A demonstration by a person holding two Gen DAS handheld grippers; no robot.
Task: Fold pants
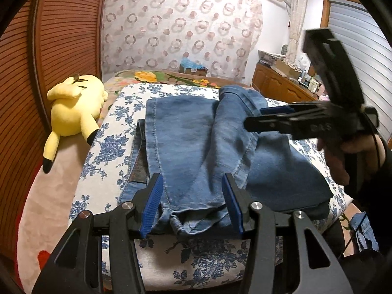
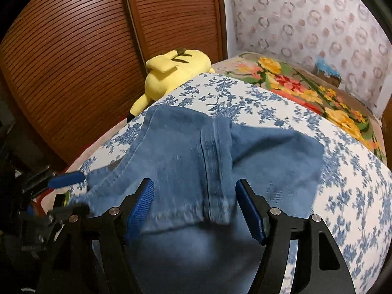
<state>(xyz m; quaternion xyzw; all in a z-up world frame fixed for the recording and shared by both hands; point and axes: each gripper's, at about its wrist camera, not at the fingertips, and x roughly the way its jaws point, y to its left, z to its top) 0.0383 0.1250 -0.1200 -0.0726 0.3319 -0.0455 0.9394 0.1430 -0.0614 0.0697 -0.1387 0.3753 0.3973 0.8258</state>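
Note:
Blue denim pants (image 1: pixel 196 147) lie partly folded on a white cushion with blue flowers (image 1: pixel 117 112). My left gripper (image 1: pixel 193 186) is open, its blue pads either side of the leg hem at the near edge. My right gripper (image 2: pixel 196 191) is open over another hem and seam of the pants (image 2: pixel 215 152). The right gripper also shows in the left wrist view (image 1: pixel 267 116), held above the pants at the right. The left gripper's blue fingertip (image 2: pixel 66 180) shows at the left of the right wrist view.
A yellow plush toy (image 1: pixel 73 110) lies at the cushion's left, against a slatted wooden door (image 1: pixel 61 36). A flowered blanket (image 2: pixel 306 90) lies behind the cushion. A patterned curtain (image 1: pixel 183 24) hangs at the back, and a wooden cabinet (image 1: pixel 276 83) stands at the right.

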